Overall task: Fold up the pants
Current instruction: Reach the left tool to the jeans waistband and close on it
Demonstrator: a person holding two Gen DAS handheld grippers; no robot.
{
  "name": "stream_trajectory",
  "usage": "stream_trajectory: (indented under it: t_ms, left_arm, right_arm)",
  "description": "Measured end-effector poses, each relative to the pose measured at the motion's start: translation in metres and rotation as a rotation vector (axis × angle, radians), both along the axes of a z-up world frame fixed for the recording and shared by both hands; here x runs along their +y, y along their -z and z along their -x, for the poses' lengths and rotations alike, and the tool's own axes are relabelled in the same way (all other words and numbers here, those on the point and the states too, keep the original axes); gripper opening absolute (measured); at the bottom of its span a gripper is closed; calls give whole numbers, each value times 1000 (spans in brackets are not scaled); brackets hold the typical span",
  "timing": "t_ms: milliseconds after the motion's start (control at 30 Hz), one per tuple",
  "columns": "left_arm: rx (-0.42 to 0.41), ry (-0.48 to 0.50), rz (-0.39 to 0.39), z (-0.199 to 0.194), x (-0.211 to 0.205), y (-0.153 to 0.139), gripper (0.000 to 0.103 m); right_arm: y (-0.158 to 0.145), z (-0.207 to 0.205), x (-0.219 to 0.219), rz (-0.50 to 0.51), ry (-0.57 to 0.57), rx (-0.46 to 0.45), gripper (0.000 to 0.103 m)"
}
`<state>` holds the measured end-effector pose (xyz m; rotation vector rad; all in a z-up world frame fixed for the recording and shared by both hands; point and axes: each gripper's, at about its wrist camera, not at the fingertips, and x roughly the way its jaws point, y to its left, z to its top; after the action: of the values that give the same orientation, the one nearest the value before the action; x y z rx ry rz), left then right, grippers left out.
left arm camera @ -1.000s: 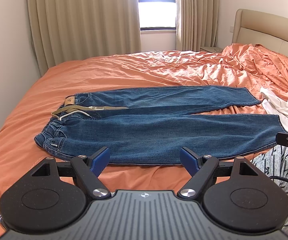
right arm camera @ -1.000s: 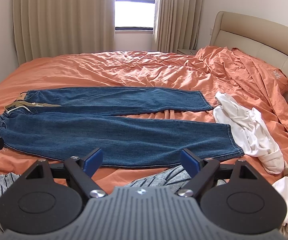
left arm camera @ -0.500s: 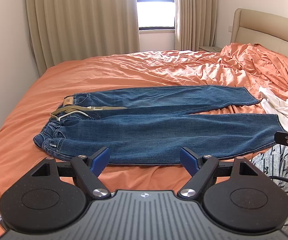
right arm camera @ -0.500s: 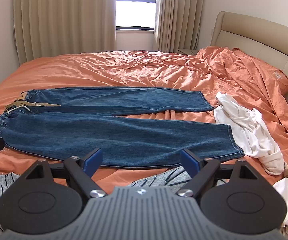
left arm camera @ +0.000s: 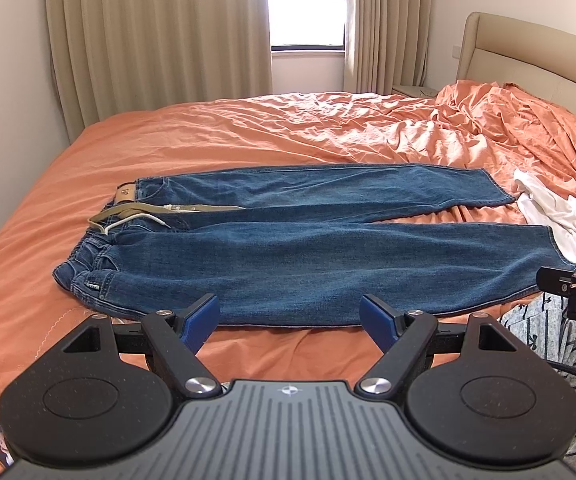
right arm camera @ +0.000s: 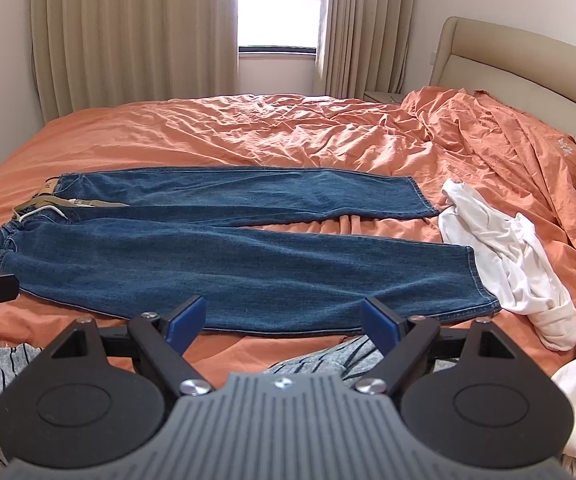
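Note:
Blue jeans (left arm camera: 307, 264) lie flat across the orange bed, waistband at the left with a tan belt (left arm camera: 160, 210), both legs stretched to the right and spread apart at the hems. They also show in the right wrist view (right arm camera: 248, 264). My left gripper (left arm camera: 289, 316) is open and empty, held just short of the near leg's lower edge. My right gripper (right arm camera: 284, 318) is open and empty, just short of the same near leg, closer to its hem. Each gripper's tip shows at the edge of the other's view.
A crumpled white garment (right arm camera: 503, 264) lies right of the leg hems. Grey striped cloth (right arm camera: 327, 356) lies at the near edge below my grippers. A rumpled orange duvet (right arm camera: 507, 148) and beige headboard (right arm camera: 527, 60) are at the right. Curtains and a window stand behind.
Both views have shifted only slightly; the jeans have not moved and both grippers stay open.

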<state>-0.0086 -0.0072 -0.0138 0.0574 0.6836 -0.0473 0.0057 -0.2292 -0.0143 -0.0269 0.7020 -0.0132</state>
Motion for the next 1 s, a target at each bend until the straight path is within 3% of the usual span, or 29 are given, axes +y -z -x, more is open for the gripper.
stream_trajectory:
  t_ms: [200, 400, 633, 767, 833, 1000]
  left_arm:
    - [39, 0, 19, -32, 11, 1, 89]
    - [62, -34, 39, -75, 68, -4, 77]
    - [112, -68, 143, -143, 174, -1, 77]
    - [134, -97, 186, -192, 240, 18, 78]
    - [148, -131, 218, -218, 273, 36, 88]
    - [230, -171, 377, -274, 341, 97, 86]
  right_arm:
    - [6, -21, 8, -29, -72, -32, 81]
    - [13, -61, 11, -108, -212, -122, 81]
    - [45, -145, 22, -149, -216, -2, 81]
    - [74, -186, 28, -141, -210, 62, 77]
    - [88, -202, 29, -134, -193, 95, 72]
    - [117, -234, 26, -127, -100, 167, 67]
